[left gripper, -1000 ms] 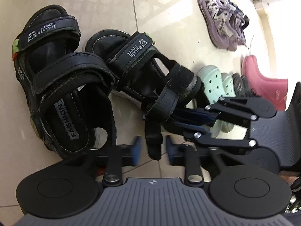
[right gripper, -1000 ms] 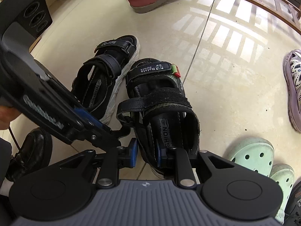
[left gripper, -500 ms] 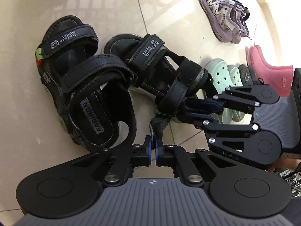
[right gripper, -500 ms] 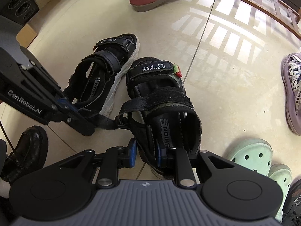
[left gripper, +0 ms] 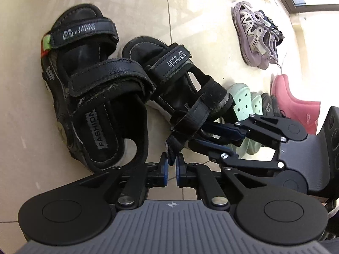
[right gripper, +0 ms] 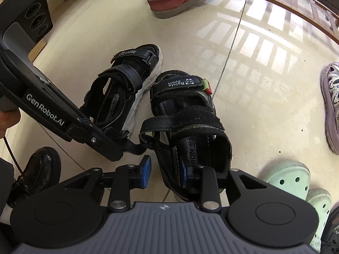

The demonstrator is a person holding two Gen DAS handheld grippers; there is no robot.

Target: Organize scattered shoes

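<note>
- Since the earlier frame, right gripper [right gripper: 165, 173] jaws are opening around the scuffed black sandal [right gripper: 186, 114] heel, apparently released.
- Left gripper [left gripper: 172, 166] jaws are opening, the other sandal's [left gripper: 180, 84] fuzzy strap [left gripper: 173, 146] between them, on glossy tile floor [left gripper: 201, 10].

Our left tongs [left gripper: 172, 164] are opening around the loose strap end [left gripper: 174, 148] of the black sandal at one o'clock [left gripper: 182, 78]; its mate [left gripper: 93, 97] lies at eleven, our right tongs [left gripper: 203, 134] reach in from three
</note>
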